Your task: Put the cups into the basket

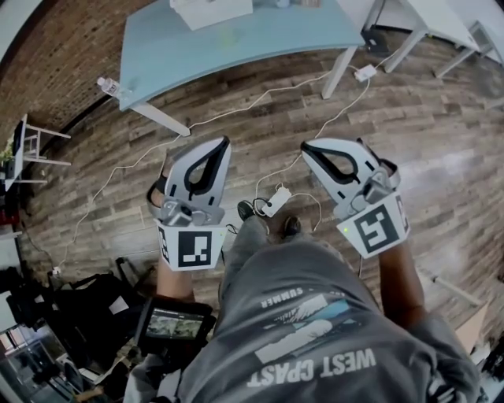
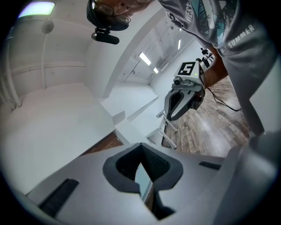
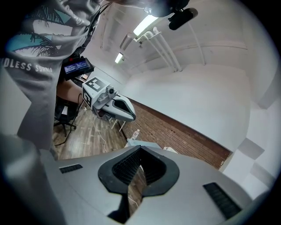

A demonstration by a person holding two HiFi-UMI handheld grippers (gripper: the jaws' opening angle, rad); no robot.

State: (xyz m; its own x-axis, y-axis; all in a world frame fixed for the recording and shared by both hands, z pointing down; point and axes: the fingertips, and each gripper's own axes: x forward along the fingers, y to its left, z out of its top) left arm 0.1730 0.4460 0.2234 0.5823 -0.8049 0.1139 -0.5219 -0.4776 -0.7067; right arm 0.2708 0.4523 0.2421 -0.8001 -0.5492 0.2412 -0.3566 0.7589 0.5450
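Observation:
No cup and no basket shows in any view. In the head view both grippers are held in the air over the wooden floor, in front of the person's body. My left gripper [image 1: 224, 143] is shut with nothing between its jaws, its tip pointing toward the light blue table [image 1: 236, 43]. My right gripper [image 1: 309, 148] is also shut and holds nothing. In the left gripper view the jaws [image 2: 141, 146] meet at their tip, with the right gripper [image 2: 184, 94] beyond them. The right gripper view shows its jaws [image 3: 140, 149] closed and the left gripper [image 3: 115, 107] to the side.
A white box [image 1: 211, 11] lies on the blue table and a bottle [image 1: 110, 86] stands at its left corner. White cables and a power adapter [image 1: 276, 201] trail across the floor. White tables [image 1: 441, 24] stand far right, a white stool [image 1: 31, 149] left, black bags [image 1: 79, 307] lower left.

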